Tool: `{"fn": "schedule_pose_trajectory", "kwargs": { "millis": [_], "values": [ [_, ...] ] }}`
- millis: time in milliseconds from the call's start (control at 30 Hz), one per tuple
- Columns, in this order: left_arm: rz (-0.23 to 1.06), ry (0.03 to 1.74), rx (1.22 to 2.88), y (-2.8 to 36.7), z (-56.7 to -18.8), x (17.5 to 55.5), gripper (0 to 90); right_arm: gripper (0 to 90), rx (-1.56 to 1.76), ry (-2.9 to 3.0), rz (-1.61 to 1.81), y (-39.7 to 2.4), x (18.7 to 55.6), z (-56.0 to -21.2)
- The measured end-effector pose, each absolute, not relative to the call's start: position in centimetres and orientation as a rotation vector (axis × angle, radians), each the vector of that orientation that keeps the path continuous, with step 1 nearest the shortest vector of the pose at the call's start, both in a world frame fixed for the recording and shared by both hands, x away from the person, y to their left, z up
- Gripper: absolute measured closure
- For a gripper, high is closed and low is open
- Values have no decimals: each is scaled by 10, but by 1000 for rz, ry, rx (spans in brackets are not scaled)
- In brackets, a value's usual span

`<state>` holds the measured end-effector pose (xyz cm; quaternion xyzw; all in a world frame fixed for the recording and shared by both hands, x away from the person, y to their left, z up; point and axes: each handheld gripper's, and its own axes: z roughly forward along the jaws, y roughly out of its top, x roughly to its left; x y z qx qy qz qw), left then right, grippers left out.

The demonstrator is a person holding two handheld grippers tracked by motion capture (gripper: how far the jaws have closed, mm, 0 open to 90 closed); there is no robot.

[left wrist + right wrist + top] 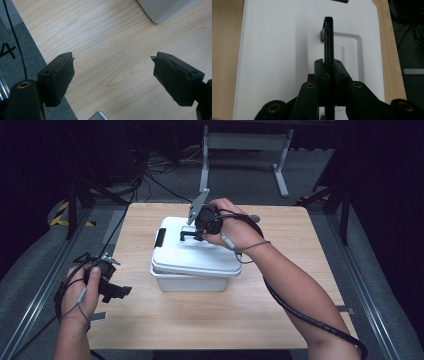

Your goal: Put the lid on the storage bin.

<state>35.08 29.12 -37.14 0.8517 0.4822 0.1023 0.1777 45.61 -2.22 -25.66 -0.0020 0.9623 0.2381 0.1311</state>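
A white plastic box (192, 281) with a white lid (200, 255) stands in the middle of the wooden table (280, 270). A black carry handle (186, 236) stands upright on the lid. My right gripper (192, 235) reaches in from the right and is shut on that handle. In the right gripper view the handle (328, 37) runs edge-on between the closed jaws of my right gripper (328, 68), above the lid (274, 50). My left gripper (122, 291) hovers near the table's front left edge, open and holding nothing. In the left gripper view my left gripper (113, 58) looks across bare wood, with the box corner (165, 10) beyond.
A black latch (160, 237) sits on the lid's left end. Grey floor with cables borders the table's left side (15, 37). A grey metal stand (245, 150) rises behind the table. A small metal bracket (99, 316) lies at the front left edge.
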Motion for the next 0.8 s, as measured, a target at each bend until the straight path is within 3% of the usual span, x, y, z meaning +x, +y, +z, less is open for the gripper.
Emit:
{"fn": "schedule_pose_trajectory", "kwargs": {
  "millis": [800],
  "values": [
    [292, 1364, 2410, 293, -371, 351, 175, 841, -103, 2831, 671, -2, 468, -282]
  ]
}}
